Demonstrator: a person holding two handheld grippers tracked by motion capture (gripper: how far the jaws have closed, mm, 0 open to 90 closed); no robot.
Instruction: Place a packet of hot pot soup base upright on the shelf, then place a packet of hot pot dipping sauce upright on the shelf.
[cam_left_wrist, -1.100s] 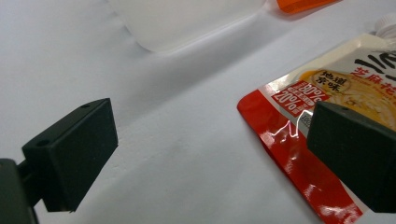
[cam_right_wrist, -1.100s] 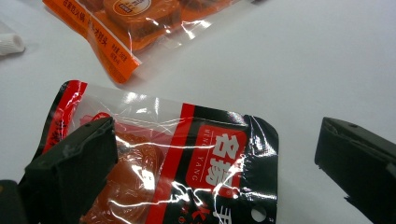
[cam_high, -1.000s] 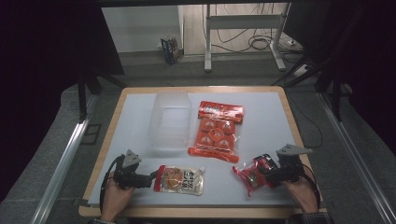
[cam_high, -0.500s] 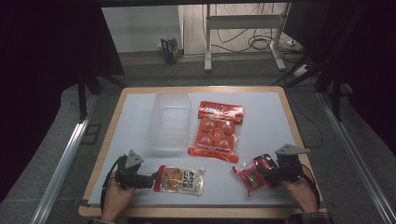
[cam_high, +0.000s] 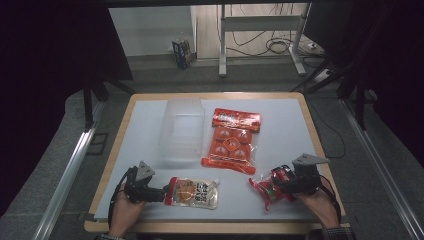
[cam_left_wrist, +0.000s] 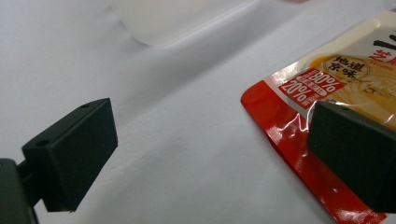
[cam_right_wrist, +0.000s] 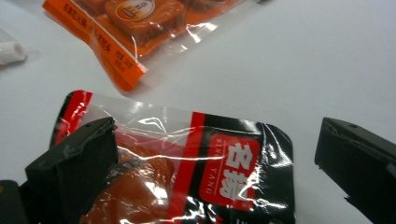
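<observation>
- The left gripper (cam_high: 161, 192) rests on the table (cam_high: 140, 130) at the near left. Its jaws stand wide apart and grip nothing; one jaw overlaps the red edge of the sauce pouch (cam_high: 194, 192).
- The sauce pouch lies flat, just right of that gripper.
- The right gripper (cam_high: 281, 184) sits at the near right, jaws spread wide, with the red snack packet (cam_high: 270, 187) lying loose between them.
- The orange snack bag (cam_high: 231, 141) and the clear plastic box (cam_high: 182, 131) lie farther back, side by side.
</observation>
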